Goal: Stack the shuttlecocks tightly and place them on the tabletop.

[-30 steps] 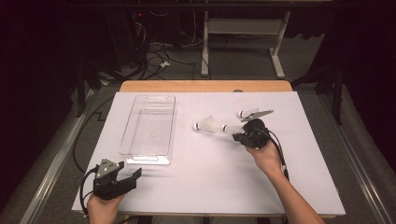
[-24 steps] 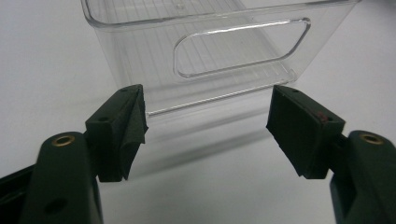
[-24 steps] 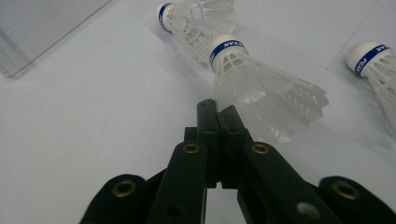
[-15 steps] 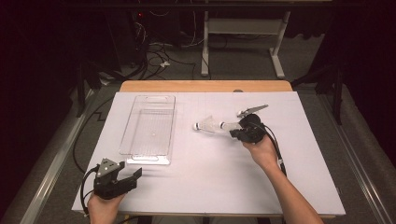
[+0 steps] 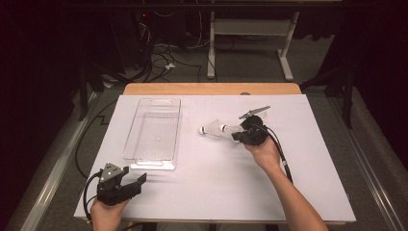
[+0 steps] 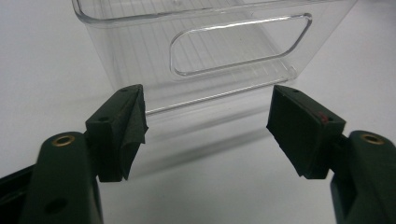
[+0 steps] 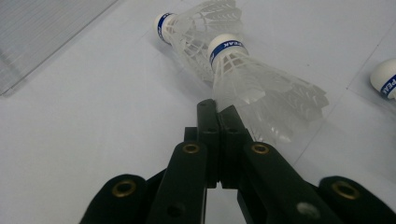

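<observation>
White shuttlecock (image 7: 261, 88) feather rim nipped by closed right gripper (image 7: 218, 109), third shuttlecock (image 7: 385, 79) cropped, left gripper (image 6: 208, 130) wide.

High view looks down and forward over the whole table (image 5: 211, 192). Both gripper views sit low and close, one facing the clear bin (image 6: 196, 51), also seen from above.

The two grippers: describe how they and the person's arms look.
Both the left gripper and the right gripper are black, each with a grey three-cornered plate on top, a trailing black cable and brass-coloured rivets in the jaw arms. The forearms are bare, with no sleeves in sight.
</observation>
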Demonstrator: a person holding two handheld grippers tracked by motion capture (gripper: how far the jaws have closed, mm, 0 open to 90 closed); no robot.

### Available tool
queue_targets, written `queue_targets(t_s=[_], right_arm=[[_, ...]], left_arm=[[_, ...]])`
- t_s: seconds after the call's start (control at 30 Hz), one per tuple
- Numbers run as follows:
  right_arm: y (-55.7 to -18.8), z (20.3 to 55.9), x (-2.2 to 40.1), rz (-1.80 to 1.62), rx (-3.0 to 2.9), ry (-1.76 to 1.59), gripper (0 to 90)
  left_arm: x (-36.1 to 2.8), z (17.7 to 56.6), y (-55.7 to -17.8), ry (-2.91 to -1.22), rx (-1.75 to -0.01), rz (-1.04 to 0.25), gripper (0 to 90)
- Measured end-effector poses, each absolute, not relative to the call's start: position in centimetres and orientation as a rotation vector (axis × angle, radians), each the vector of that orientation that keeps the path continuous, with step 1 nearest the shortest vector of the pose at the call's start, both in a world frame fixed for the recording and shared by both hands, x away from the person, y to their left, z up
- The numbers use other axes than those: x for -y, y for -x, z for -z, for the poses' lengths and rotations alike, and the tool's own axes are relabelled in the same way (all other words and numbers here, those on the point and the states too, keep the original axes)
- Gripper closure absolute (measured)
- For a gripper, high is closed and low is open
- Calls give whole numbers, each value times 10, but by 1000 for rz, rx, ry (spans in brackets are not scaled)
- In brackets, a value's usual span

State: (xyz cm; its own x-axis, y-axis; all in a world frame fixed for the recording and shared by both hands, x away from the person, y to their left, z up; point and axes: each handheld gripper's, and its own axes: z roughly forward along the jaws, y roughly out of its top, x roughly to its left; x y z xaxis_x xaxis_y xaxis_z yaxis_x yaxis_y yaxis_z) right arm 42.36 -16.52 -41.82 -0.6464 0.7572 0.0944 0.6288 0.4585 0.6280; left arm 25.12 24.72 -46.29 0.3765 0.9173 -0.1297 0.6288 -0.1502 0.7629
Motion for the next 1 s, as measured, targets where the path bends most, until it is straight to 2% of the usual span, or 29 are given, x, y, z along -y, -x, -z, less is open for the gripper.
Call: queue_targets(t_s=[1.0], right_arm=[[-431, 420, 145, -977, -2546, -1179, 900]], left_arm=[[-246, 463, -252, -1880, -1336, -468, 290]])
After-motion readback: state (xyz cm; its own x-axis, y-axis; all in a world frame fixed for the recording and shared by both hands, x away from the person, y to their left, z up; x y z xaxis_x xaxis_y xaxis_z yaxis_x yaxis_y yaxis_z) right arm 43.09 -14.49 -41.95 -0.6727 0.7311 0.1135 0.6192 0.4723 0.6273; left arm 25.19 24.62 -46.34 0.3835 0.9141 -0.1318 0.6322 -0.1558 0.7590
